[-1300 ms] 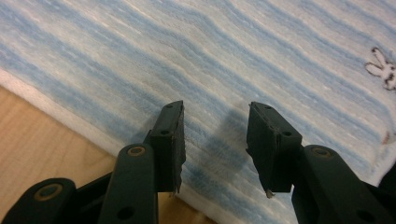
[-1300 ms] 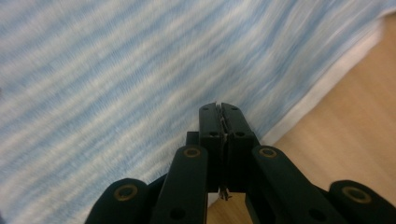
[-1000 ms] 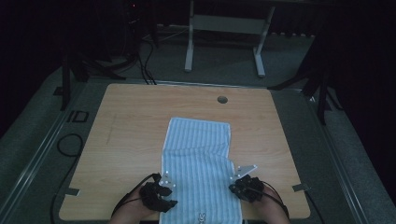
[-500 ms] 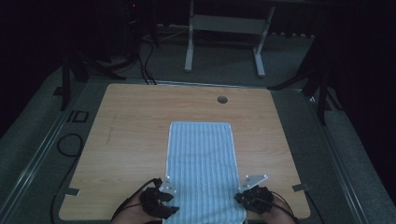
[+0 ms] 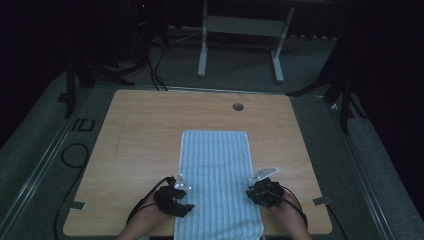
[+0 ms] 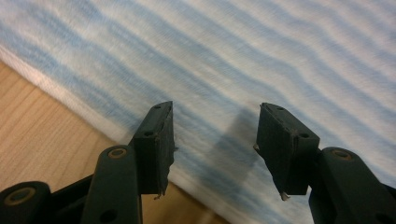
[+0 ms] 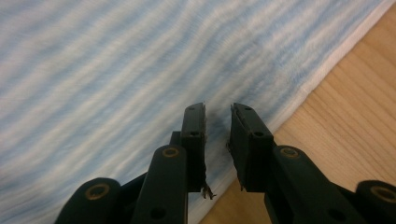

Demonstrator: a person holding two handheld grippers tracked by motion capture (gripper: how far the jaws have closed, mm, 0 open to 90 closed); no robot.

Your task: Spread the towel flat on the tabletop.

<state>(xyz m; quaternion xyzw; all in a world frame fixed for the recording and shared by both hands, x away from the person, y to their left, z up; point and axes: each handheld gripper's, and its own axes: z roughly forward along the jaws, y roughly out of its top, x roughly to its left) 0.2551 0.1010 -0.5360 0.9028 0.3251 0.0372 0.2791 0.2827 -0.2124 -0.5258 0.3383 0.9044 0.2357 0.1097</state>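
Opening both hand-held grippers (empty); towel [image 5: 216,180] flattened.

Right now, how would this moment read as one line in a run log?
striped towel: flat on table | left tongs: just opening, nothing gripped | right tongs: just opening, nothing gripped

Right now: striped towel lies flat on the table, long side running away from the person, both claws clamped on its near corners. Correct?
Not clamped. The left claw and right claw have just been opening; both gripper views show nothing between their jaws, above the striped towel. It does lie flat on the table.
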